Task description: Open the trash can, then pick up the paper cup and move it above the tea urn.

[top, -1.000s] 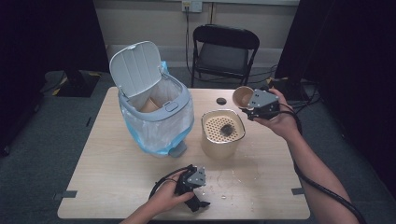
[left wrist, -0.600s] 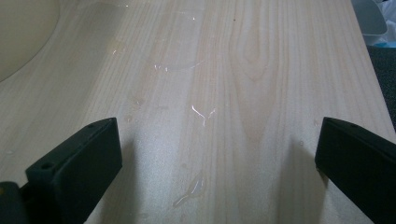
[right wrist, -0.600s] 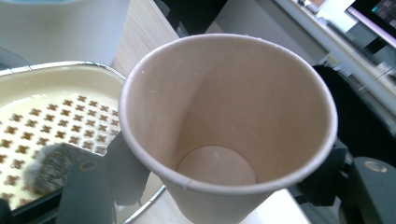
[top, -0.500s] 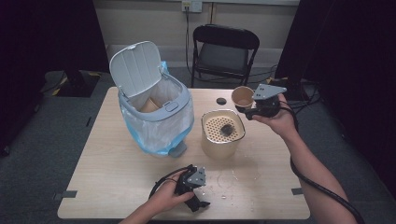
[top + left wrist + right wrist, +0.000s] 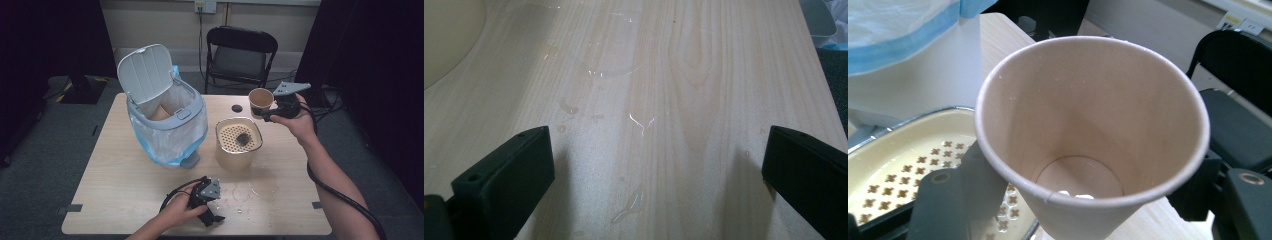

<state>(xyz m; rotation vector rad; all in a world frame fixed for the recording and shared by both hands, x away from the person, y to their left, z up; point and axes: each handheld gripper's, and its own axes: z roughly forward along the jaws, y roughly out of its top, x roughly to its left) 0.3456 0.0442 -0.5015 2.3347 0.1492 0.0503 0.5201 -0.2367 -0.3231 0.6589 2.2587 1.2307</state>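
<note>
A brown paper cup point(image 5: 261, 101) is held in the air behind a cream container point(image 5: 239, 152), with my right gripper point(image 5: 269, 113) shut on its wall. In the right gripper view the cup point(image 5: 1088, 130) shows its open mouth, with a few pale drops at its bottom and a black jaw on either side. The container's perforated strainer point(image 5: 235, 134) carries a dark clump point(image 5: 243, 139). My left gripper point(image 5: 212, 218) rests at the table's front edge. In the left gripper view it point(image 5: 656, 160) stands open over bare wet wood.
A white bin point(image 5: 167, 120) with a blue liner and raised lid point(image 5: 145, 72) stands at the back left, a brown cup point(image 5: 161, 113) inside. A small black lid point(image 5: 236, 108) lies behind the container. Wet streaks point(image 5: 250, 190) mark the table front. A black chair point(image 5: 240, 55) stands beyond.
The right hand has rolled a little, bringing its grey plate up and to the right, while the cup stays in nearly the same place. The left hand has not moved.
</note>
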